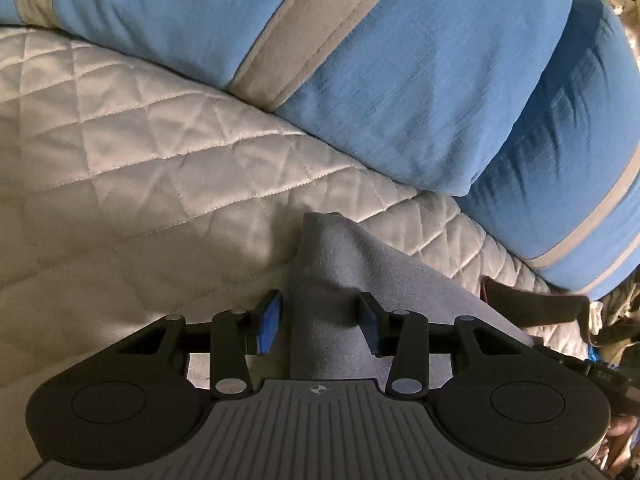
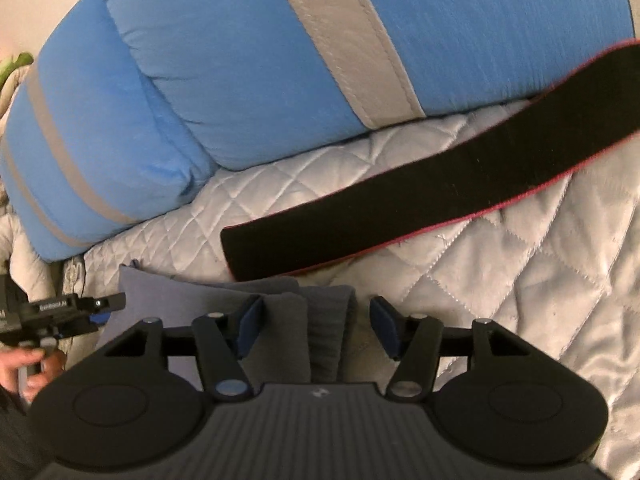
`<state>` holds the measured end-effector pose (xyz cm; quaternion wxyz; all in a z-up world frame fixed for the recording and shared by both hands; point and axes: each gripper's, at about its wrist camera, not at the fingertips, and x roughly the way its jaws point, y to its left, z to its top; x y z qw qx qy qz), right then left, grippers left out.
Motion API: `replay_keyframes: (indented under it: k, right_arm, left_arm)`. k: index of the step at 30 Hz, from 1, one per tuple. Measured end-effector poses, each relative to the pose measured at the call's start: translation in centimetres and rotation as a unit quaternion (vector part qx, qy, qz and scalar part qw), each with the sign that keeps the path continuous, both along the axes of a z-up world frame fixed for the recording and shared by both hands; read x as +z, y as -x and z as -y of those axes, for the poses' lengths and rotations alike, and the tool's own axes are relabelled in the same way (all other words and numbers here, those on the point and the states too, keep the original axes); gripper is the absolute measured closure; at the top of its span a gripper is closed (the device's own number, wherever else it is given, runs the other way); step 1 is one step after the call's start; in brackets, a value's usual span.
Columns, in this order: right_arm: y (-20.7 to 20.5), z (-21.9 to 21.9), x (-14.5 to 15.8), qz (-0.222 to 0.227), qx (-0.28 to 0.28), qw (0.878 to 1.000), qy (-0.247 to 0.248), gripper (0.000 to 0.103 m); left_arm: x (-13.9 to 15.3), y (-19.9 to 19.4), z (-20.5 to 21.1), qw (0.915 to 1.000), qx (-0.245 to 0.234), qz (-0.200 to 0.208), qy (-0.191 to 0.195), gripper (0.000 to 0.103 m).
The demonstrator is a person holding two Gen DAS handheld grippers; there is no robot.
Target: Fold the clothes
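A grey garment (image 1: 332, 272) lies on the quilted bedcover (image 1: 120, 152). In the left wrist view a raised fold of it runs between the fingers of my left gripper (image 1: 322, 320), whose jaws stand apart around the cloth without pinching it. In the right wrist view the same grey garment (image 2: 288, 320) lies bunched between the fingers of my right gripper (image 2: 316, 326), which is also open; the cloth touches the left pad only. The left gripper (image 2: 76, 308) and the hand holding it show at the left edge there.
Blue pillows with grey stripes (image 1: 360, 60) lie stacked at the far side of the bed, also in the right wrist view (image 2: 240, 60). A black strap with a red edge (image 2: 440, 184) lies across the quilt ahead of the right gripper; its end shows in the left wrist view (image 1: 532, 304).
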<state>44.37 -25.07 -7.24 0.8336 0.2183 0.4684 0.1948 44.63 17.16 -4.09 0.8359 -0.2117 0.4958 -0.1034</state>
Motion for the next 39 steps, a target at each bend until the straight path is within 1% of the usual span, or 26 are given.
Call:
replay_keyframes:
  k: [4,6,9,14,18,21,24,27,30,32,33,35,36,37,38,39]
  right_arm:
    - [0.8,1.1,0.8,-0.001,-0.011,0.999,-0.032,0.030]
    - [1.8,1.3,1.8,0.008,-0.016,0.999,-0.031,0.030]
    - [3.8,1.4,3.5,0.019,-0.007,1.000,-0.016,0.030]
    - [7.2,0.9,4.7,0.014,0.012,1.000,0.011,0.030]
    - [9.4,0.7,5.0,0.010,0.015,0.999,0.046,0.030]
    - [10.8,0.6,4.6,-0.001,0.014,0.997,0.077,0.030]
    - [11.7,0.2,3.8,-0.013,0.017,0.994,0.107,0.030]
    - [12.8,0.1,3.9,-0.012,0.015,0.993,0.119,0.029]
    - [14.1,0.1,4.8,-0.002,0.014,0.991,0.129,0.028]
    - [15.4,-0.2,5.5,0.011,0.013,0.990,0.138,0.026]
    - [16.0,-0.4,5.9,0.020,0.012,0.989,0.145,0.023]
    - [17.5,-0.9,6.9,0.045,0.010,0.986,0.162,0.017]
    - [18.3,-1.2,7.3,0.058,0.008,0.985,0.163,0.013]
    - [19.2,-1.5,7.7,0.072,0.005,0.984,0.163,0.006]
    - [20.0,-1.8,8.1,0.085,0.002,0.983,0.163,0.000]
    - [20.8,-2.1,8.3,0.096,-0.002,0.983,0.159,0.000]
  left_arm:
    - [1.1,1.1,-0.7,1.0000,0.006,-0.002,0.000,0.061]
    - [2.1,2.3,-1.1,0.9999,0.007,0.004,-0.008,0.061]
    - [3.4,4.4,-1.5,0.9998,0.000,0.013,-0.013,0.061]
    - [4.6,7.9,-1.1,0.9994,-0.021,0.019,-0.018,0.061]
    - [3.9,9.8,-0.4,0.9987,-0.033,-0.001,-0.039,0.061]
    - [2.9,10.9,0.5,0.9969,-0.037,-0.019,-0.067,0.061]
    - [2.6,12.4,0.6,0.9958,-0.031,-0.018,-0.085,0.059]
    - [2.8,13.9,0.4,0.9956,-0.025,-0.018,-0.089,0.058]
    - [3.5,15.8,0.1,0.9952,-0.019,-0.013,-0.095,0.058]
    - [4.2,17.2,-0.1,0.9948,-0.013,-0.004,-0.101,0.058]
    - [4.5,18.0,-0.1,0.9945,-0.010,0.002,-0.104,0.058]
    - [5.2,19.6,0.2,0.9940,-0.007,0.018,-0.108,0.055]
    - [5.5,20.3,0.5,0.9937,-0.009,0.028,-0.108,0.048]
    - [5.7,21.1,0.9,0.9932,-0.014,0.037,-0.109,0.038]
    - [5.9,21.7,1.3,0.9927,-0.020,0.047,-0.110,0.034]
    - [6.1,22.3,1.8,0.9920,-0.019,0.057,-0.111,0.029]
